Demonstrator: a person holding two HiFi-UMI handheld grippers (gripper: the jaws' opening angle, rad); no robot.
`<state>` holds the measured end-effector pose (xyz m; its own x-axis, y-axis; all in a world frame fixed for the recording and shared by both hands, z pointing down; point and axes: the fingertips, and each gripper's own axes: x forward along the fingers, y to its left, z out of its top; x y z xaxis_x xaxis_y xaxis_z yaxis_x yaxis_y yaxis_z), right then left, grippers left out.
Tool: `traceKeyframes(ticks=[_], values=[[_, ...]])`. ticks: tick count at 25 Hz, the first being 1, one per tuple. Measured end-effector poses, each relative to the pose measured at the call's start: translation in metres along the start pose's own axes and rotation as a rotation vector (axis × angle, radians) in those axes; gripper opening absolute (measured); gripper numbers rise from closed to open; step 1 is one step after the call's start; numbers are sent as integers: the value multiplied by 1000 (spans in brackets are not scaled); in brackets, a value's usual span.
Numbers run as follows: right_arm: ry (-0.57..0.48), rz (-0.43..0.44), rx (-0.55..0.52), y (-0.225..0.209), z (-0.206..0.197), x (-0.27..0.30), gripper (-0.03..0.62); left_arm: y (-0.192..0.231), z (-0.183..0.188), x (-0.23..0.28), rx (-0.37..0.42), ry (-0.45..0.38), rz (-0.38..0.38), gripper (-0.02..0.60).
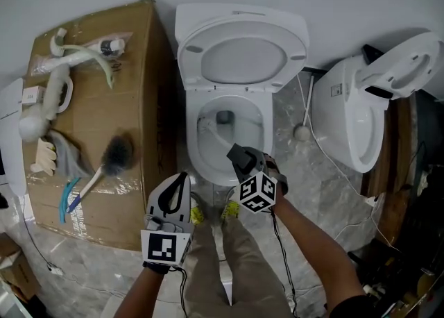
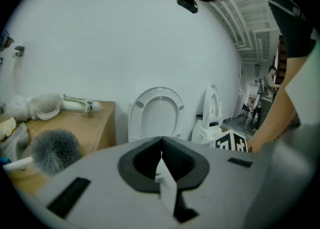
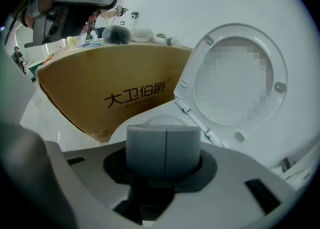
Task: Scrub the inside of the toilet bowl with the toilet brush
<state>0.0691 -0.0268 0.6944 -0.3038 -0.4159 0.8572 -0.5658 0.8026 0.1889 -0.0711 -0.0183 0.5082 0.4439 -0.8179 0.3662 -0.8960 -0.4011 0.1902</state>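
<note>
The left gripper [image 1: 182,180] is held low in front of the person's legs, its fingers pressed together with nothing between them, tips pointing toward the toilet. The right gripper [image 1: 239,155] sits a little further forward, over the front rim of the toilet bowl [image 1: 196,165]; its fingers are likewise pressed together and empty. The bowl is open, with water at the bottom. Left of the toilet stands a cardboard box [image 1: 135,94], just beside the bowl. The toilet brush [image 1: 116,155] lies on top of the box near its right edge, grey bristle head toward the toilet, white handle running back toward the person; neither gripper touches it. A grey cloth [image 1: 66,151] lies beside the brush. Beyond the bowl the seat and lid [image 1: 243,56] stand raised against the white wall. To the right, a second toilet [image 1: 350,122] lies tipped over on the floor.
</note>
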Motion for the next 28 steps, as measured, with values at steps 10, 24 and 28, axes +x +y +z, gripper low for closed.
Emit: traceKeyframes(ticks=[10, 24, 28], values=[[13, -86, -46, -33, 13, 14, 149, -13, -11, -5, 9, 33, -11, 12], [77, -169, 10, -71, -12, 18, 150, -15, -21, -12, -25, 43, -17, 12], [94, -179, 67, -80, -22, 13, 150, -18, -17, -11, -26, 35, -20, 12]])
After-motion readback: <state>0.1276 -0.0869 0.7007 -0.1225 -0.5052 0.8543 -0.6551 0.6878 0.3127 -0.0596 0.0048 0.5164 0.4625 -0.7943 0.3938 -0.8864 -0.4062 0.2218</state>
